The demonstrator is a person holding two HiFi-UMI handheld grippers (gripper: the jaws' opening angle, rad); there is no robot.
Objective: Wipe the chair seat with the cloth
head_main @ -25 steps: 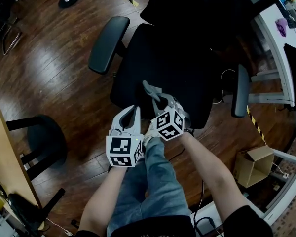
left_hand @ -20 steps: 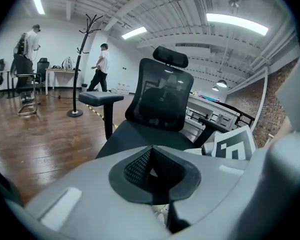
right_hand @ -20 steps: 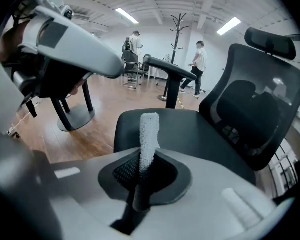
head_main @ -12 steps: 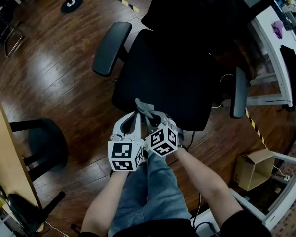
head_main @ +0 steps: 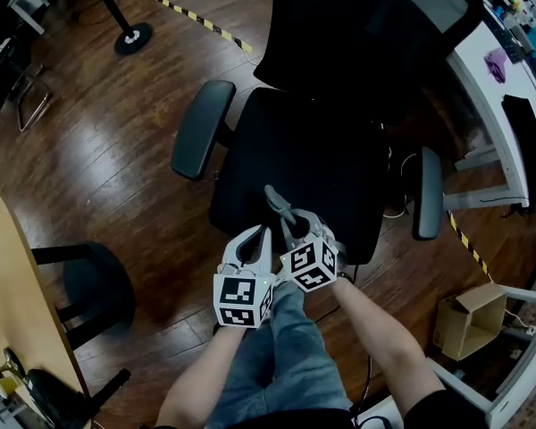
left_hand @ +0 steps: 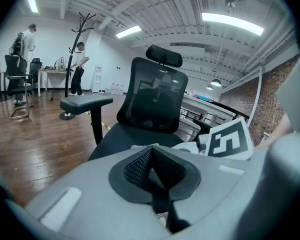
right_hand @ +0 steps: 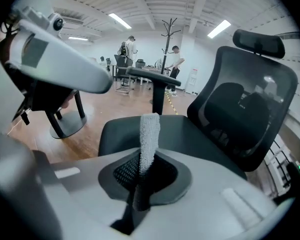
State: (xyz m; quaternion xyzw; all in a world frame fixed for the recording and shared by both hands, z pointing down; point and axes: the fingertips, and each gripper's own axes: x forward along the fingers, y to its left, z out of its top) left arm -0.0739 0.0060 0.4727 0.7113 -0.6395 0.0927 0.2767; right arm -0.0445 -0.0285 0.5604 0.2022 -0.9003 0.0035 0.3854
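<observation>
Well off to the right of the right tool [head_main: 290,223], down on the glossy wood floor [head_main: 116,132]: an open cardboard box [head_main: 469,322], flaps spread, inside too dim to read. Straight ahead of both tools: a black office chair [head_main: 357,61]. Broad matte chair seat [head_main: 304,164] with rounded corners, a long smooth dark grey armrest [head_main: 201,128] on its left, a see-through mesh back [right_hand: 245,104] topped by a curved headrest [right_hand: 258,43].

Pinched between the right tool's closed jaws: the cloth [right_hand: 149,131], a narrow pale grey strip of nubby, towel-like weave. Rising out of the black ribbed pads and poking forward over the seat's front edge; contact with the seat not clear.

Just left of that tool, almost side by side: the left tool [left_hand: 152,160], jaws pressed together on nothing, short of the seat's near rim.
</observation>
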